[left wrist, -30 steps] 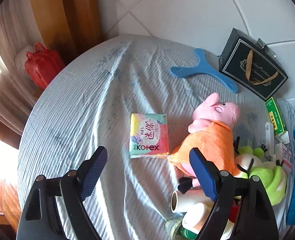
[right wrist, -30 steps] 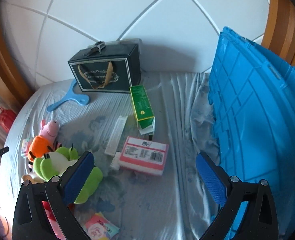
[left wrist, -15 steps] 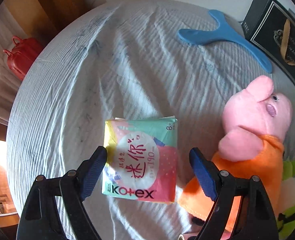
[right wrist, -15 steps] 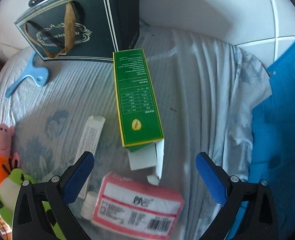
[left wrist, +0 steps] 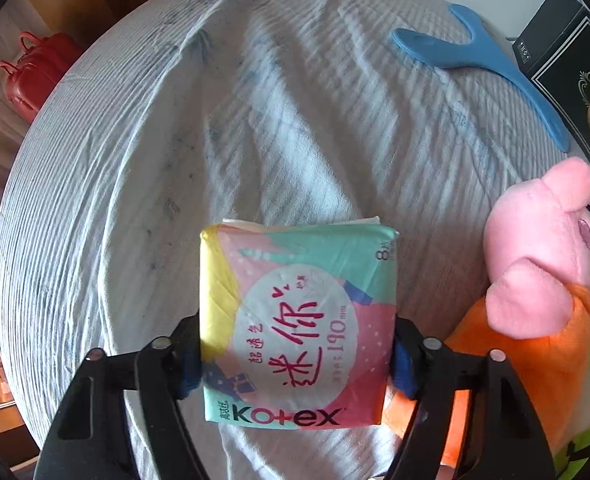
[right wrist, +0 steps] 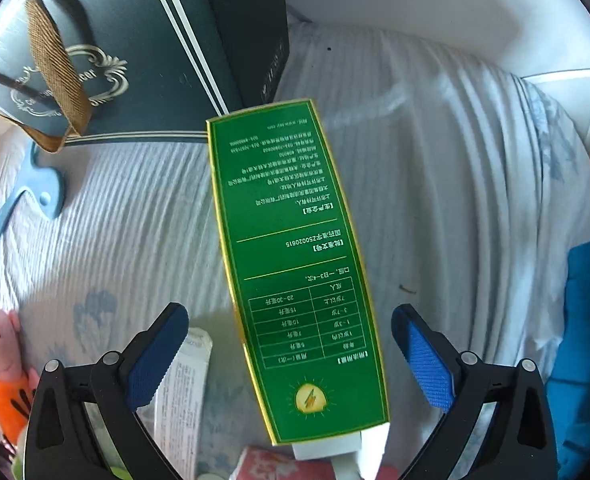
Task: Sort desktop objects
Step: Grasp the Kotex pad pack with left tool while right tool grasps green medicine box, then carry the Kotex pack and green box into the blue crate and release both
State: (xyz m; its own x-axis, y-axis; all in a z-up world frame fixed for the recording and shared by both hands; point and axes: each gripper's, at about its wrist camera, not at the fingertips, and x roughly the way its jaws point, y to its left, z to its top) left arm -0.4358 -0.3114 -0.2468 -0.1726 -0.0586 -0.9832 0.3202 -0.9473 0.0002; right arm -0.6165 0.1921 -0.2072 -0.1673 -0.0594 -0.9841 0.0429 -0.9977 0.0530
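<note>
Kotex pack (left wrist: 295,328) ("190mm") gripped between just-closing left gripper (left wrist: 295,354) fingers; right gripper (right wrist: 291,354) fingers spread astride green box (right wrist: 295,264).

Both the left gripper (left wrist: 297,356) and the right gripper (right wrist: 289,354) have glossy black angular finger arms, silver pivot screws, and ribbed blue pads (right wrist: 429,364) at the tips.

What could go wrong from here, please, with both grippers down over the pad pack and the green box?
The left gripper has just been closing on the soft pad pack; its pads sit low on the pack's sides, so it may buckle or slip. The right gripper is open astride the green box, whose end flap hangs open, so the contents might slide out. The white tube box under its left finger could get pinched.
</note>
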